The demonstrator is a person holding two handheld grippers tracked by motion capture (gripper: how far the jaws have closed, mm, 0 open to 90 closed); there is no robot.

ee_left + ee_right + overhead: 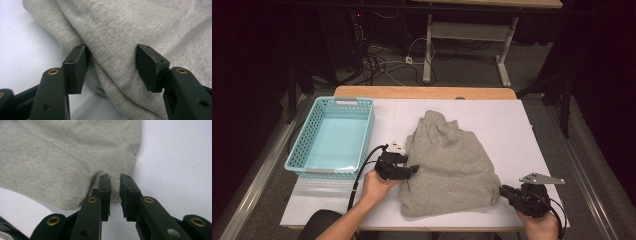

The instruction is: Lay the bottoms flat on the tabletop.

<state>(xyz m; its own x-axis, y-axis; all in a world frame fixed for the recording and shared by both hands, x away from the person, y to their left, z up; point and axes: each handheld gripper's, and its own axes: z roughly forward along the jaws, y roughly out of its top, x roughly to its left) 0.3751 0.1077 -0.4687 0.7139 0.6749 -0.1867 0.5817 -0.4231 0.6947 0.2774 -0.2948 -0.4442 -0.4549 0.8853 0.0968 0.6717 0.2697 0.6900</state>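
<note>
1. While the left tongs point(111, 66) stand wide open with a fold of the grey garment point(449, 165) lying between the pads, they grip nothing; if they close from here, I judge they may pinch only the top layer, and the fold beneath would slide out and undo the stack.
2. Because that fold sits at the garment's left edge, just beside the turquoise basket point(307, 135), a pull towards the basket could drag the cloth against its wall and bunch it.
3. As for the garment itself, it lies folded in the middle of the white tabletop point(512, 125), between the two hands, the left tongs at its left edge and the right tongs at its near right corner.
4. Since the right tongs point(114, 185) stand only slightly parted, pads just off the corner hem and holding nothing, that corner is free and could flop or unfold if the left side is lifted alone.
</note>
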